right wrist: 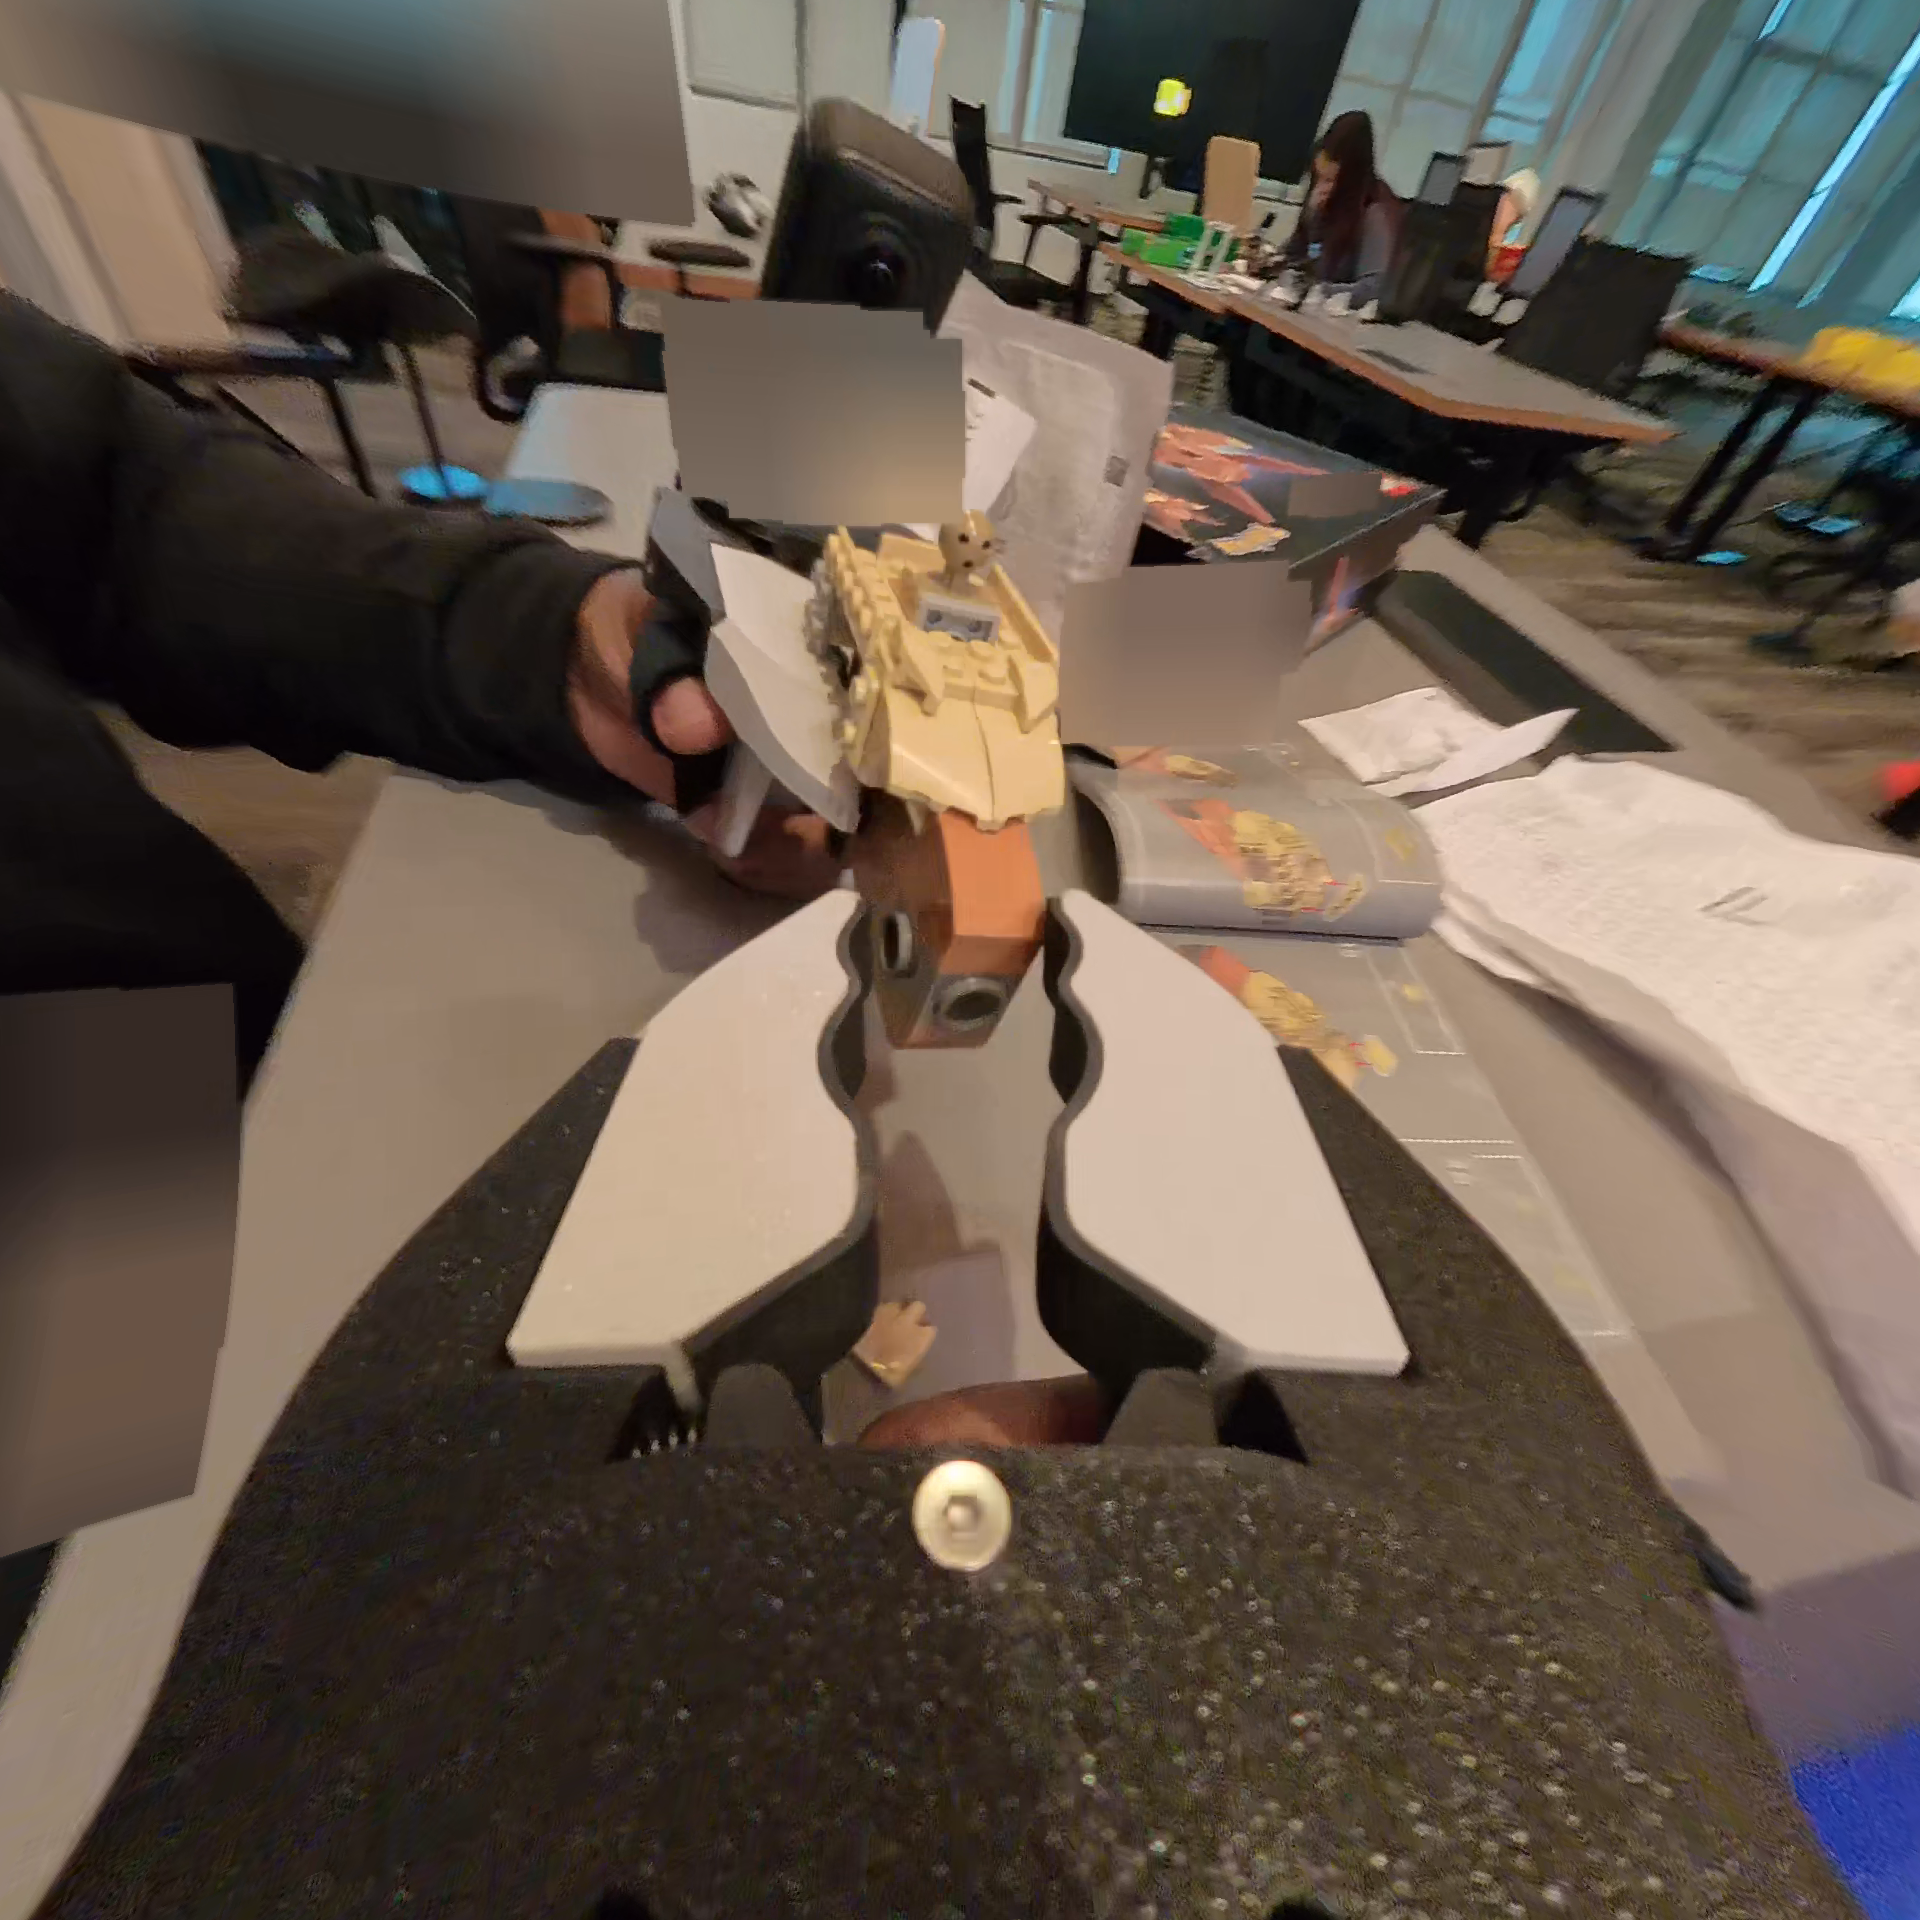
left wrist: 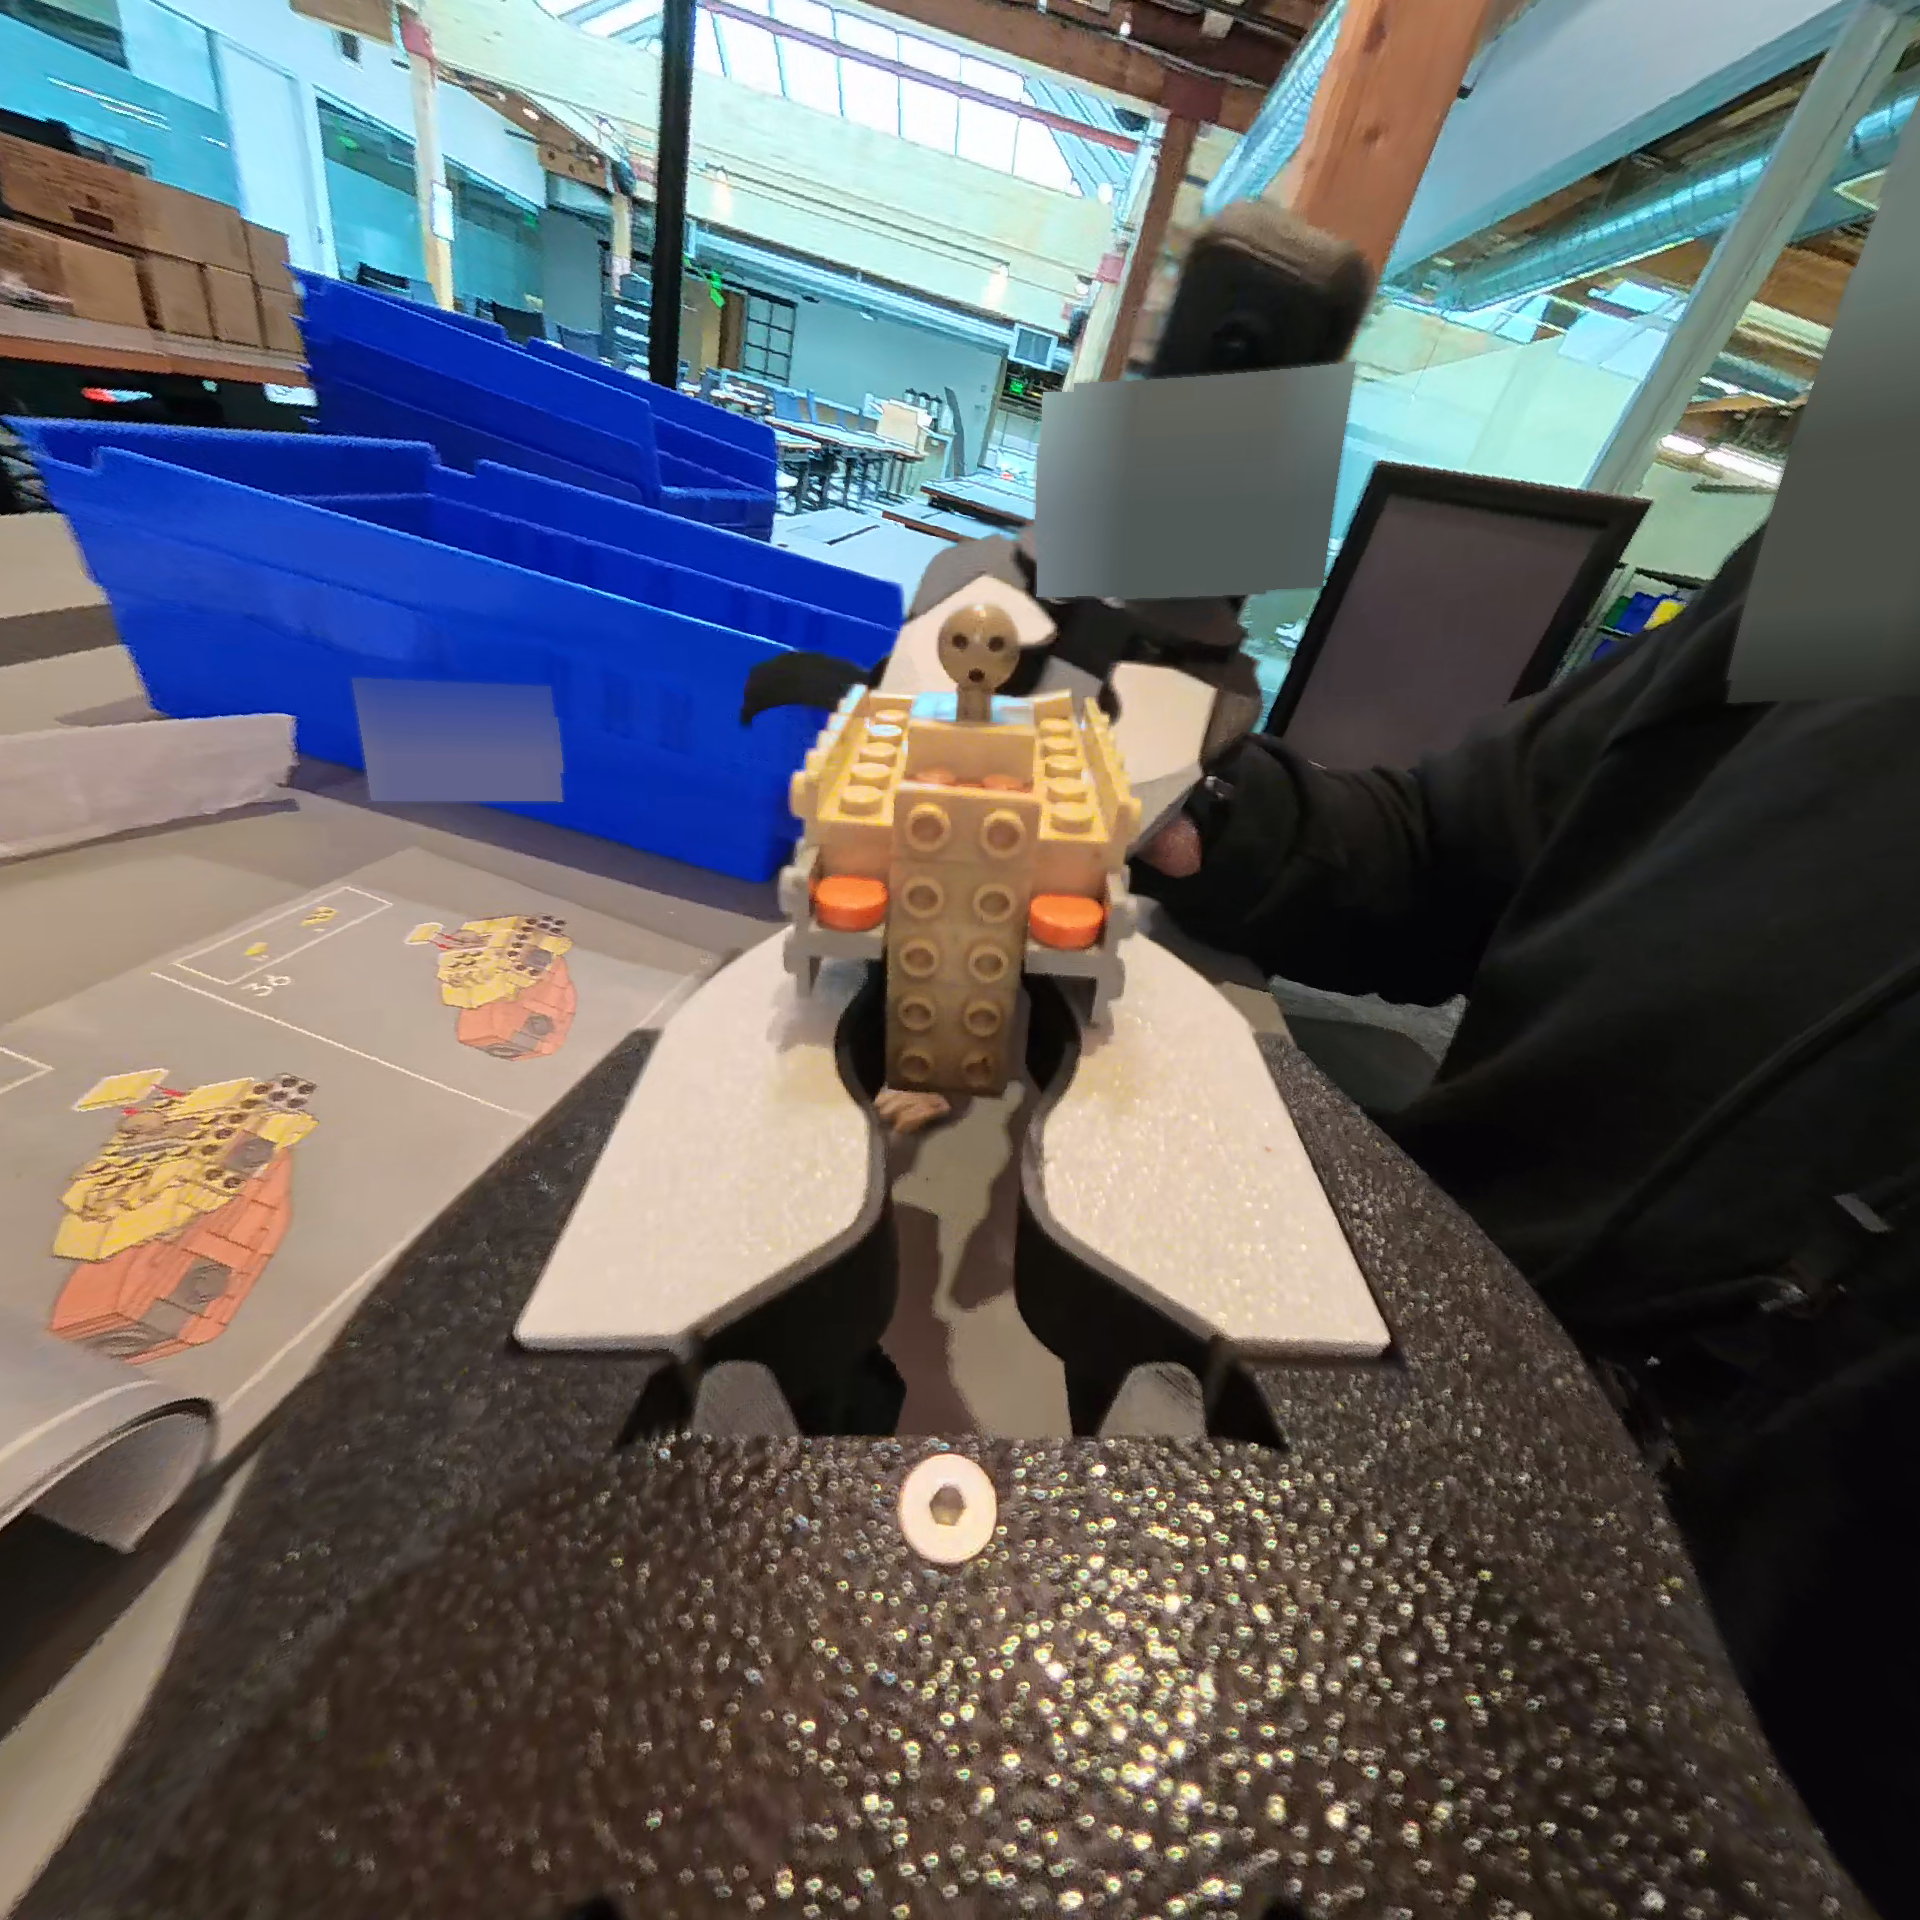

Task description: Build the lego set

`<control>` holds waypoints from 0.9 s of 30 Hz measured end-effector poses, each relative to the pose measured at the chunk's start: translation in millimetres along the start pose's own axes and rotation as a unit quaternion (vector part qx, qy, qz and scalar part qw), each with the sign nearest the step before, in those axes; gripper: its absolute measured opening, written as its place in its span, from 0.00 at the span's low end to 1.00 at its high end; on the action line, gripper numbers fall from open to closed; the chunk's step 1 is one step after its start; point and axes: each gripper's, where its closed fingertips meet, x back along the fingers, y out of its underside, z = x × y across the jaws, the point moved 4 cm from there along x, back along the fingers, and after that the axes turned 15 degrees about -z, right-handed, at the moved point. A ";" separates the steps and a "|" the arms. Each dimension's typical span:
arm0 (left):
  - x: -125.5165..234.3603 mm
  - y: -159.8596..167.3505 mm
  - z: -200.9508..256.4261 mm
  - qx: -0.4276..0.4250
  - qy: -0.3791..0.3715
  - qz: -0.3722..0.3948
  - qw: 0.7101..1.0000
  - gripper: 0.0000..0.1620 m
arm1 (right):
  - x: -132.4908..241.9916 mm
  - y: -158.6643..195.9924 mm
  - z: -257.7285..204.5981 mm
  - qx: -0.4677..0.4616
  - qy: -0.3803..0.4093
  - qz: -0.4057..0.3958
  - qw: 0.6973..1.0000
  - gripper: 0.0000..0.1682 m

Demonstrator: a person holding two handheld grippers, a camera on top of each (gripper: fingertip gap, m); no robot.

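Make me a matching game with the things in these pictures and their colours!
Things:
1. storage bins
2. round studs on the model's sides
3. little round head on top of the model
4. person's sleeve

Colours:
A. black
B. tan
C. blue
D. orange

Pairs: 1-C, 2-D, 3-B, 4-A

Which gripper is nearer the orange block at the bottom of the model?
Right. The right gripper has the orange block between its fingertips. The left gripper grips the tan upper section above it, from the side.
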 end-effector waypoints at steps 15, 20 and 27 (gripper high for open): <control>1.7 -24.2 -47.3 -0.010 -0.120 0.072 0.990 0.14 | -1.3 -38.4 31.1 0.330 0.281 -0.005 0.901 0.19; -4.2 -20.9 -45.8 -0.019 -0.136 0.066 0.988 0.14 | -7.9 -22.0 29.0 0.354 0.324 -0.019 0.877 0.18; -11.9 -17.5 -44.5 -0.033 -0.146 0.035 0.988 0.14 | -5.9 -12.8 30.9 0.348 0.313 -0.026 0.883 0.21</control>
